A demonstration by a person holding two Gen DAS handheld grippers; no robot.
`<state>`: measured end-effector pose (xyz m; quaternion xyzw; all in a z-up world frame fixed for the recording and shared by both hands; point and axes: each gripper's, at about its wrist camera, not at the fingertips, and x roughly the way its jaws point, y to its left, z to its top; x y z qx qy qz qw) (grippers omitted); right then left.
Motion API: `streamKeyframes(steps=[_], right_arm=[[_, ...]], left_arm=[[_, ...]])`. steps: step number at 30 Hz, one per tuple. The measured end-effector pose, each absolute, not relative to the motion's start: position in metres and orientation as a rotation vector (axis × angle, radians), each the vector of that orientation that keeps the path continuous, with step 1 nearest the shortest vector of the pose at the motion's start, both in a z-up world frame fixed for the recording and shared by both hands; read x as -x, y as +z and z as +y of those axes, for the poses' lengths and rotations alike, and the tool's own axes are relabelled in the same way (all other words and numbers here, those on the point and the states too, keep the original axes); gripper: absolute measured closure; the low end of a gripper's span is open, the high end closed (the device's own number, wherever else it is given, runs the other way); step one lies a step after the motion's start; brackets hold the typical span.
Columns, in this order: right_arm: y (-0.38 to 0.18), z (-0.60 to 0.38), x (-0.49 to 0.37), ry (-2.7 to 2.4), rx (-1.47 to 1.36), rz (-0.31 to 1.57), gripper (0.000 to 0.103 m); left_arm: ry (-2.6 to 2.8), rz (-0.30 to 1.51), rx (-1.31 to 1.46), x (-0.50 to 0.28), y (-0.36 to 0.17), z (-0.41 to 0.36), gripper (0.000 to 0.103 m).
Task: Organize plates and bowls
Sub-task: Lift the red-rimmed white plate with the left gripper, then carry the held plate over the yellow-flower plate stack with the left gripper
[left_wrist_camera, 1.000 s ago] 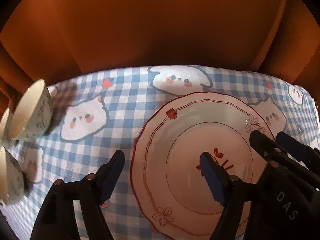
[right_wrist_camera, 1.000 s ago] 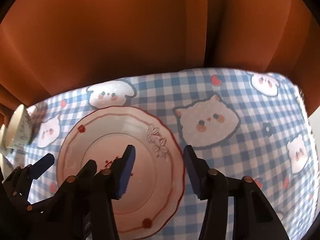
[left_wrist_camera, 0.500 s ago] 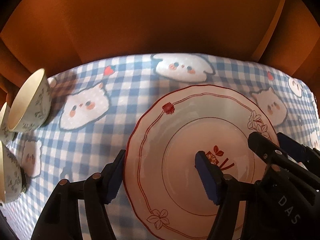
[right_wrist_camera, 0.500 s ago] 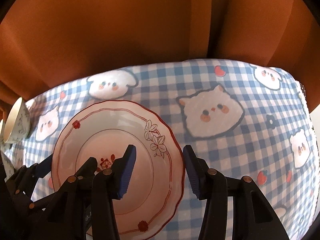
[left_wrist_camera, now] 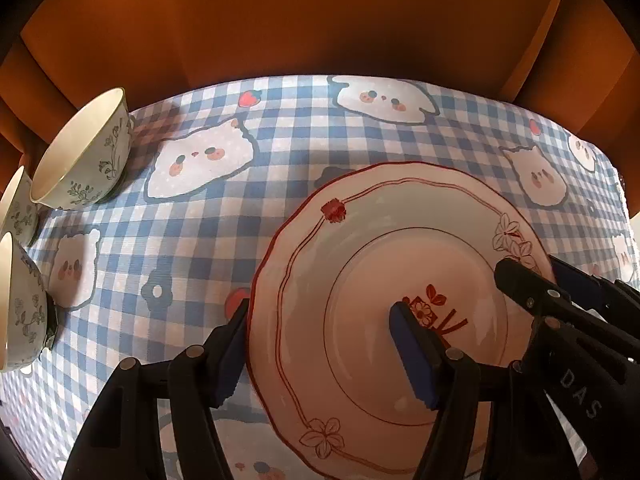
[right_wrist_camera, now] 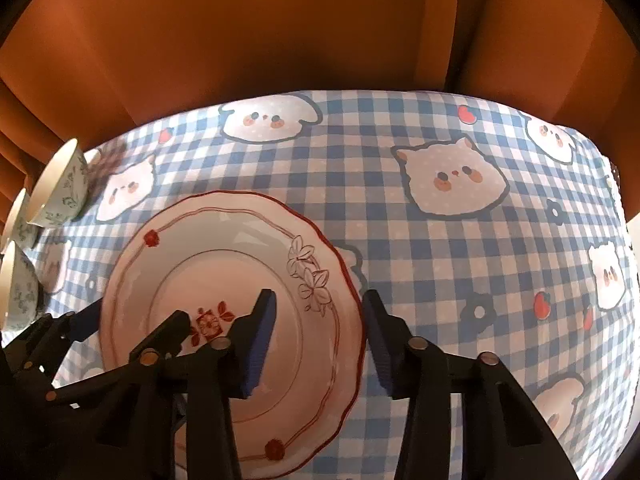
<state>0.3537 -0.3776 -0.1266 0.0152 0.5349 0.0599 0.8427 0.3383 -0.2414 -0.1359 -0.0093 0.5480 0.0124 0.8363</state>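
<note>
A: Both grippers are down over the plate (left_wrist_camera: pixel 384 280) now, a scalloped white one with a red rim line and small flowers, lying flat on the blue gingham tablecloth (left_wrist_camera: pixel 280 152) toward the near edge of the table.

B: Look at the left gripper (left_wrist_camera: pixel 320 344): its fingers are spread wide, straddling the plate's left rim. One blue pad sits just outside the rim over the cloth, the other over the plate's centre, by the little red motif.

A: Any squeeze on it?

B: None showing. The jaws stand apart, with rim and daylight between them.

A: And the right gripper (right_wrist_camera: pixel 316 332) mirrors that on the opposite side. Fingers apart, one pad above the plate's inner ring, the other just beyond the right rim over the checks.

B: Whether any pad actually touches the plate, I cannot tell from here.

A: Over at the left edge of the table, three floral bowls (left_wrist_camera: pixel 82 152) stand in a line close together, well apart from the plate.

B: Behind the far edge hangs an orange curtain (right_wrist_camera: pixel 260 32).
</note>
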Motion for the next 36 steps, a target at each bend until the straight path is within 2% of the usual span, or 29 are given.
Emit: streamKeyframes(steps=[14,36], right_arm=[[-0.130,-0.372,-0.359,0.080,-0.013,1.137,0.059],[-0.016,-0.336,-0.288,0.024,-0.003,0.980,0.059]], left_arm=[[0.031,1.157,0.005,-0.337,-0.123,-0.240,0.034],[-0.020,0.986,0.012,-0.268,-0.025,-0.204,0.034]])
